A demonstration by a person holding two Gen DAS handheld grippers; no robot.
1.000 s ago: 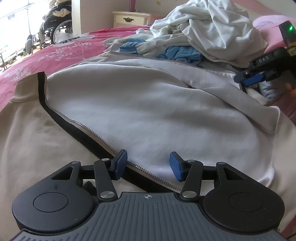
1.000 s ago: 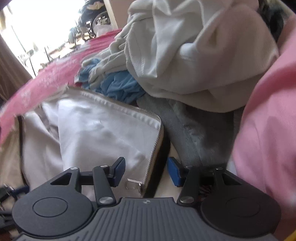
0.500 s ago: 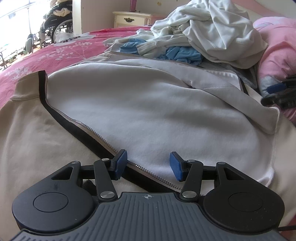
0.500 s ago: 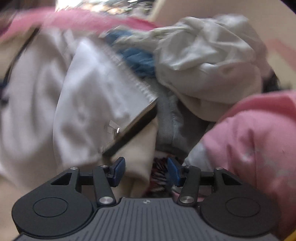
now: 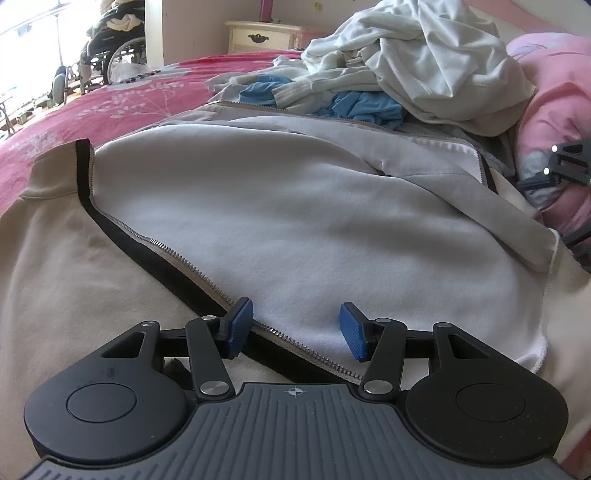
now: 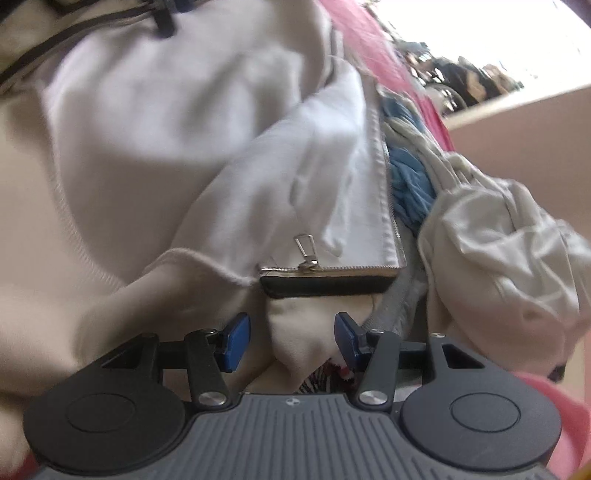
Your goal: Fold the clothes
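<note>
A beige zip jacket (image 5: 74, 280) lies spread open on the bed, its white fleece lining (image 5: 295, 206) facing up. Its zipper edge with black trim (image 5: 177, 258) runs diagonally down to my left gripper (image 5: 297, 328), which is open and astride that edge without pressing it. My right gripper (image 6: 291, 338) is open too, and a beige fold of the jacket (image 6: 299, 332) pokes up between its jaws with gaps on both sides. Just beyond it are the metal zipper pull (image 6: 306, 254) and the black-trimmed corner (image 6: 325, 286). In the left wrist view the right gripper (image 5: 569, 166) shows at the far right edge.
A heap of pale garments (image 5: 424, 62) with a blue one (image 5: 362, 107) lies behind the jacket. A pink pillow (image 5: 554, 92) is on the right. The red floral bedspread (image 5: 110, 103) stretches left. A cream nightstand (image 5: 266, 35) and a wheelchair (image 5: 110, 55) stand beyond the bed.
My right gripper has rolled strongly and come down toward the jacket's zipper-pull corner, so a beige fold now sits between its jaws. The left gripper has stayed put.
</note>
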